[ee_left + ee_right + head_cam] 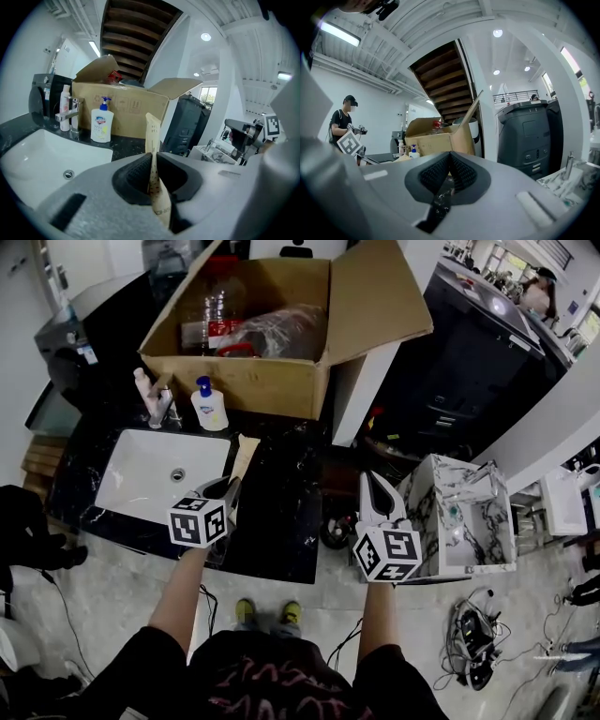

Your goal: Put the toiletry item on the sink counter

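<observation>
Left gripper (pixel 152 174) clamped on the beige tube (pixel 153 133), pads pinching its flat faces near the lower end; tube's long axis runs on along the jaws, up and away from the gripper; flat wide end leads, aimed at the cardboard box (pixel 272 381); the other end sits back behind the pads, cap not visible.

From the head view the tube (pixel 246 454) is over the black counter (pixel 281 512), just beside the right rim of the white basin (pixel 141 474); can't tell if its tip touches the stone.

Right gripper (pixel 449 169) closed, pads together, nothing between them; it's held off the counter's right edge, near the small marble cabinet (pixel 464 512), well apart from the tube.

Ahead of the tube: the pump soap bottle (pixel 209 405) and the faucet (pixel 159 409) in front of the box wall, a slim bottle (pixel 142 385) left of the faucet; the counter strip between tube and box is bare.
</observation>
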A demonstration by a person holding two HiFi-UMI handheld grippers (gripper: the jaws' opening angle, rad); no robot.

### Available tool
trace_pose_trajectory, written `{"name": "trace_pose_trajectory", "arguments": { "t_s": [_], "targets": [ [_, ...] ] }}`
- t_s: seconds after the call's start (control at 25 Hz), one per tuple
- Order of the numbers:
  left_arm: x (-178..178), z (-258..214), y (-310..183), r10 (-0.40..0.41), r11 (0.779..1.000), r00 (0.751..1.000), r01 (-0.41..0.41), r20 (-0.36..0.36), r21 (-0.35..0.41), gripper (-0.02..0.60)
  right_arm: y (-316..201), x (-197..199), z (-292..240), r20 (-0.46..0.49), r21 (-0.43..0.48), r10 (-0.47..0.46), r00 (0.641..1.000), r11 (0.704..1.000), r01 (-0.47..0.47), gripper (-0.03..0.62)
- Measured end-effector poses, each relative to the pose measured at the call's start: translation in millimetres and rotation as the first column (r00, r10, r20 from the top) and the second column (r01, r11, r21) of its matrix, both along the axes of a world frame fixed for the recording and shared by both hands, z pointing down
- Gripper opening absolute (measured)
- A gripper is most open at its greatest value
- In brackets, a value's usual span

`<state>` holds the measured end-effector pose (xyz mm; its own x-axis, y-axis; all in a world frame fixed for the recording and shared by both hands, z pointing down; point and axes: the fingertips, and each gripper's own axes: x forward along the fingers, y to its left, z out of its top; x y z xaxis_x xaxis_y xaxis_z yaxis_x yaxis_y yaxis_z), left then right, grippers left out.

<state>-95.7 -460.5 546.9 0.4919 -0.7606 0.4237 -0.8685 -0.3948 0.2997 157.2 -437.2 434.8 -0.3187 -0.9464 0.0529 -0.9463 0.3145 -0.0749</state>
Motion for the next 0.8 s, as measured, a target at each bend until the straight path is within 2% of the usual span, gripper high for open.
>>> {"name": "trace_pose_trajectory", "arguments": {
  "t_s": [0.16, 0.4, 0.48, 0.68, 0.8],
  "targets": [
    [-1.8, 22.9, -1.2, -0.006, 0.998, 1.0, 0.007, 0.013, -0.057, 0.033, -2.6, -1.7, 1.8, -0.001, -0.003, -0.001, 1.0, 1.0, 0.001, 0.002],
    [2.8, 56.4, -1.1, 0.024, 0.991, 0.998, -0.015, 0.064, -0.136, 0.034, -3.7, 4.1, 5.9, -0.001, -0.011, 0.014, 1.0, 1.0, -0.014, 0.003],
    [2.7, 67.2, -0.4, 0.016, 0.986, 0.998, -0.007, 0.057, -0.166, 0.034, -4.0, 5.2, 7.2, 0.0, -0.013, 0.017, 1.0, 1.0, -0.017, 0.002],
    [-0.8, 89.2, 2.5, 0.002, 0.973, 0.995, 0.021, 0.102, -0.23, 0.035, -2.1, 9.5, 11.9, 0.0, -0.023, 0.031, 1.0, 0.999, -0.031, 0.002],
    [-2.2, 97.0, 2.4, -0.004, 0.968, 0.994, 0.03, 0.105, -0.251, 0.035, -0.9, 12.9, 15.9, -0.001, -0.033, 0.044, 0.999, 0.998, -0.044, 0.002]
  ]
}}
